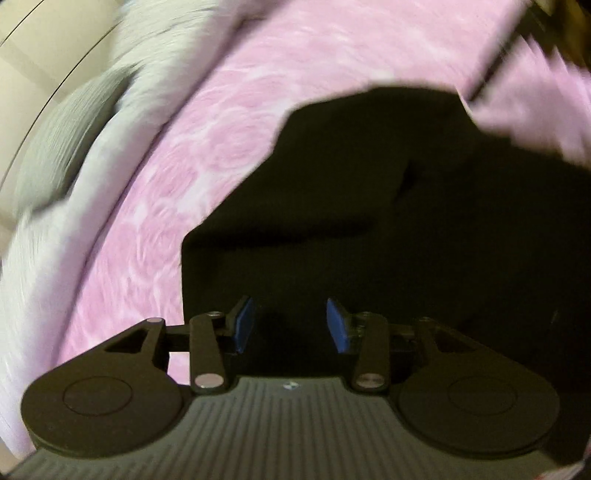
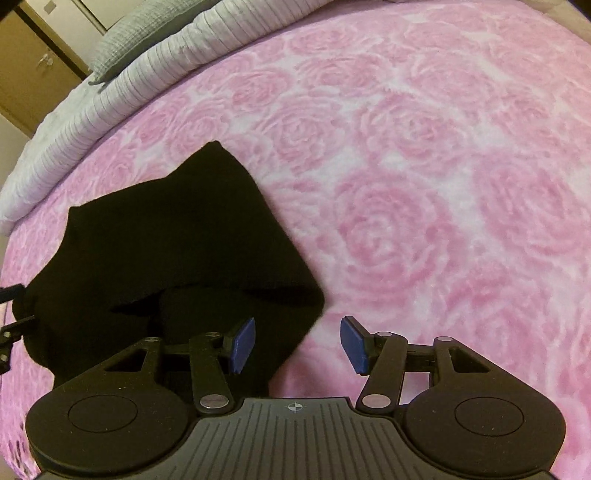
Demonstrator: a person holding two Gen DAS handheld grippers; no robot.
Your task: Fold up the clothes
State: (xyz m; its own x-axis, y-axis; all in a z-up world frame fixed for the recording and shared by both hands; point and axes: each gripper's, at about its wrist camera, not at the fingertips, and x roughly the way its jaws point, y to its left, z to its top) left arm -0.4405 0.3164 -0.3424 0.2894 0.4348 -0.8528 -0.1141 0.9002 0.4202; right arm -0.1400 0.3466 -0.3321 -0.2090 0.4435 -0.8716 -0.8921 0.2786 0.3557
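Observation:
A black garment (image 2: 173,236) lies folded over on a pink rose-patterned bedspread (image 2: 424,166). In the left wrist view, which is motion-blurred, the garment (image 1: 388,206) fills the centre and right. My left gripper (image 1: 290,325) is open and empty, hovering above the garment. My right gripper (image 2: 297,341) is open and empty, with its left pad over the garment's right corner and its right pad over bare bedspread. Part of the left gripper (image 2: 11,325) shows at the left edge of the right wrist view.
A white ribbed duvet (image 2: 122,92) and a grey pillow (image 2: 147,33) lie along the far edge of the bed. Wooden cupboard doors (image 2: 33,66) stand beyond. Bare bedspread (image 1: 207,155) lies left of the garment.

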